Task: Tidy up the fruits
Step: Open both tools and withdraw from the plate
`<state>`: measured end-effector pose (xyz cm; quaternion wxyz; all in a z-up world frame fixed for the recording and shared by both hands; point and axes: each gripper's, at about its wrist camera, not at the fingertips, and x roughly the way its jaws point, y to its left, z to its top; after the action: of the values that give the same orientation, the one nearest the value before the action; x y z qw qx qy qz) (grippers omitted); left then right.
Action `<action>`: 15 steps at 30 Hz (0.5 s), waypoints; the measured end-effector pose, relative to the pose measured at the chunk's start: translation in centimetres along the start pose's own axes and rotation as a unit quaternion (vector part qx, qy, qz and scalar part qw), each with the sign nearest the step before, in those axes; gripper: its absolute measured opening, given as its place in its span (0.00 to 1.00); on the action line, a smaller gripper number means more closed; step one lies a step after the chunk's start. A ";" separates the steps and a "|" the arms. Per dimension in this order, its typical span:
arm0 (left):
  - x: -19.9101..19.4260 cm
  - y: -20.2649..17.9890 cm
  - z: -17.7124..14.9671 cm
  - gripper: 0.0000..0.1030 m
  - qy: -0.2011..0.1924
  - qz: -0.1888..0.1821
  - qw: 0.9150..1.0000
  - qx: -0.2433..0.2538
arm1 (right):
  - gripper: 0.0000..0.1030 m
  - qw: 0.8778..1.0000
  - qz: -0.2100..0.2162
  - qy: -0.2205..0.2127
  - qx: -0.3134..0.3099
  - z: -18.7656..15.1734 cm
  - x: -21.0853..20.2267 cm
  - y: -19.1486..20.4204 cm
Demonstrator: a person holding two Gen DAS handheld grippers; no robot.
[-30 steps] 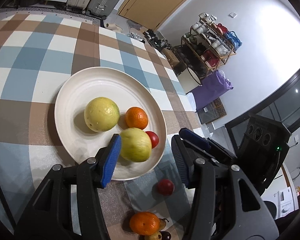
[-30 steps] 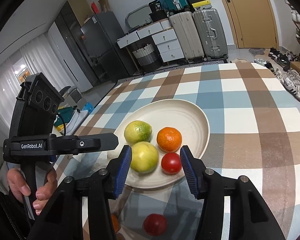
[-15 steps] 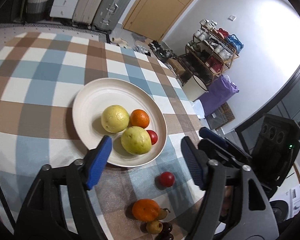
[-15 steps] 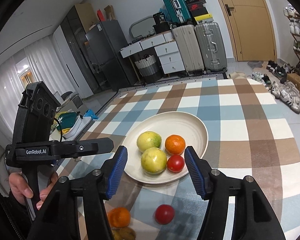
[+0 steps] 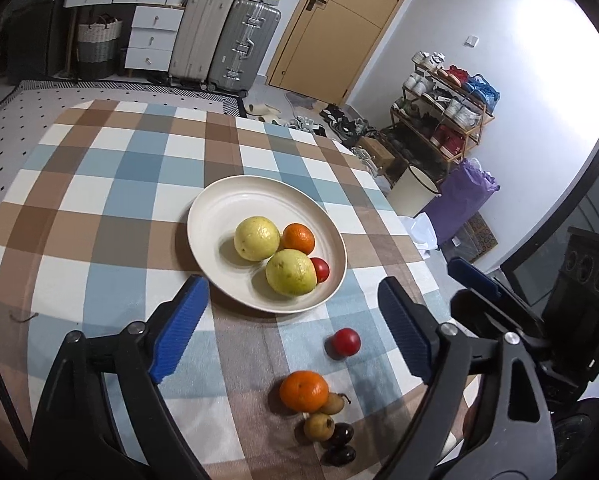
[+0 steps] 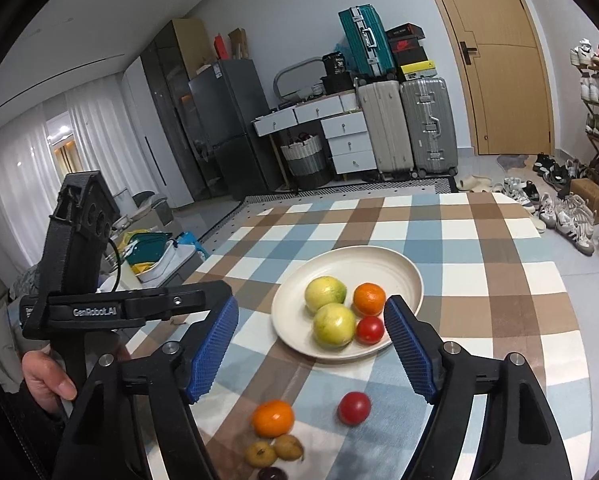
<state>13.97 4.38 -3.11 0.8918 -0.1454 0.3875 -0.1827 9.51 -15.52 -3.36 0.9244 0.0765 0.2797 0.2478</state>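
Note:
A cream plate [image 5: 219,216] [image 6: 403,272] on the checked tablecloth holds two yellow-green fruits [image 5: 256,238] [image 6: 334,324], an orange [image 5: 298,238] [image 6: 368,299] and a red tomato [image 5: 320,269] [image 6: 370,329]. Nearer me on the cloth lie a loose red tomato [image 5: 345,342] [image 6: 354,408], an orange [image 5: 304,391] [image 6: 272,418], two small brown fruits [image 5: 318,426] [image 6: 274,450] and dark ones [image 5: 339,444]. My left gripper [image 5: 289,330] is open and empty, above the cloth before the plate. My right gripper [image 6: 311,354] is open and empty, also before the plate.
The table's rounded edge [image 5: 427,264] falls off at the right. Beyond it stand suitcases [image 6: 405,124], white drawers [image 5: 151,36], a shoe rack [image 5: 447,108] and a door [image 6: 499,60]. The other gripper shows in each view, the left [image 6: 99,308] and the right [image 5: 511,320].
Both grippers have drawn back and up from the plate and opened wider. The loose fruits near the table's edge have come fully into view. No fruit has moved.

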 end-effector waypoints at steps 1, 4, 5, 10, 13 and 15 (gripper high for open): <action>-0.3 -0.1 -0.2 0.86 -0.002 0.003 1.000 0.001 | 0.77 1.000 -0.002 -0.002 -0.002 -0.1 -0.3 0.2; -1.1 -0.3 -1.0 0.87 -0.005 0.017 1.000 0.002 | 0.82 1.000 -0.006 -0.009 -0.005 -0.6 -1.3 0.8; -1.3 -0.3 -1.2 0.89 -0.006 0.023 1.000 0.002 | 0.82 1.000 -0.005 -0.010 -0.005 -0.7 -1.6 1.0; -2.5 -0.1 -2.3 0.99 -0.021 0.041 0.999 -0.006 | 0.83 1.000 -0.003 -0.011 -0.007 -1.4 -2.8 1.6; -3.1 0.1 -2.7 0.99 -0.029 0.055 0.998 -0.005 | 0.86 1.000 0.000 -0.014 -0.008 -1.9 -3.4 1.9; -3.4 0.2 -3.1 0.99 -0.032 0.066 0.997 -0.004 | 0.87 1.000 0.000 -0.017 -0.008 -2.3 -3.9 2.0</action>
<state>9.61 5.67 -3.06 0.9132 -0.1287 0.3685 -0.1171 4.61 -15.73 -2.82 0.9295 0.0738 0.2621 0.2486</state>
